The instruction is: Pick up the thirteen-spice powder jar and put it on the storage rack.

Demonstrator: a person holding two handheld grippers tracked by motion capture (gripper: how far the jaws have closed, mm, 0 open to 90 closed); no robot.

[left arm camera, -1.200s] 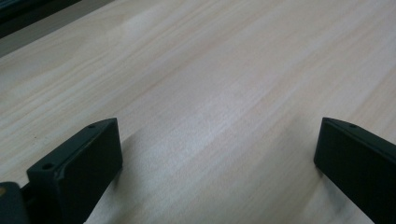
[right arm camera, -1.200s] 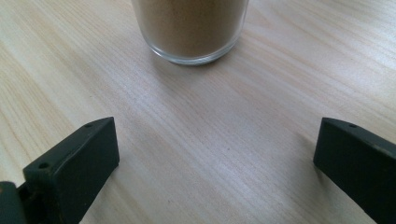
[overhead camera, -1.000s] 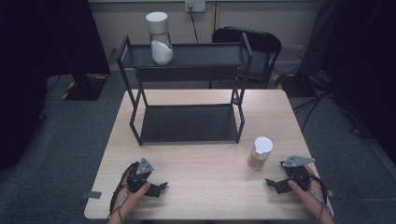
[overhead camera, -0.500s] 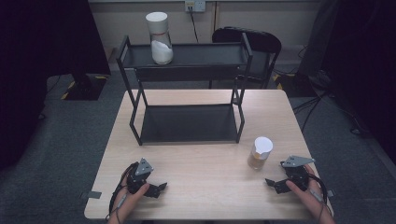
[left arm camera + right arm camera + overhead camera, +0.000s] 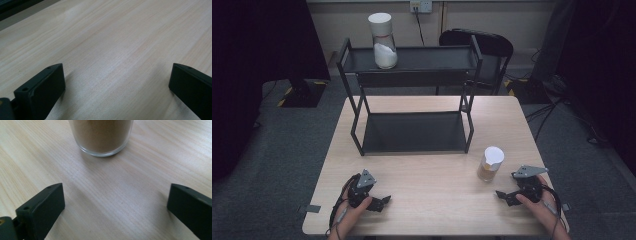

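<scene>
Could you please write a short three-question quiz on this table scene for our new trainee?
1. True or false: the right gripper holds the jar of brown powder.
2. Where does the jar of white powder stand? A) top shelf of the black rack B) table C) chair
3. What lies between the left gripper jaws?

Key: 1 false, its jaws are apart, short of the jar. 2 A. 3 bare table.

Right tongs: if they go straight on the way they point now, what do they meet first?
Most likely the jar of brown powder. In the right gripper view it stands dead ahead of the right tongs, whose jaws are wide apart with only bare table between them. The gap to it is hard to judge.
</scene>
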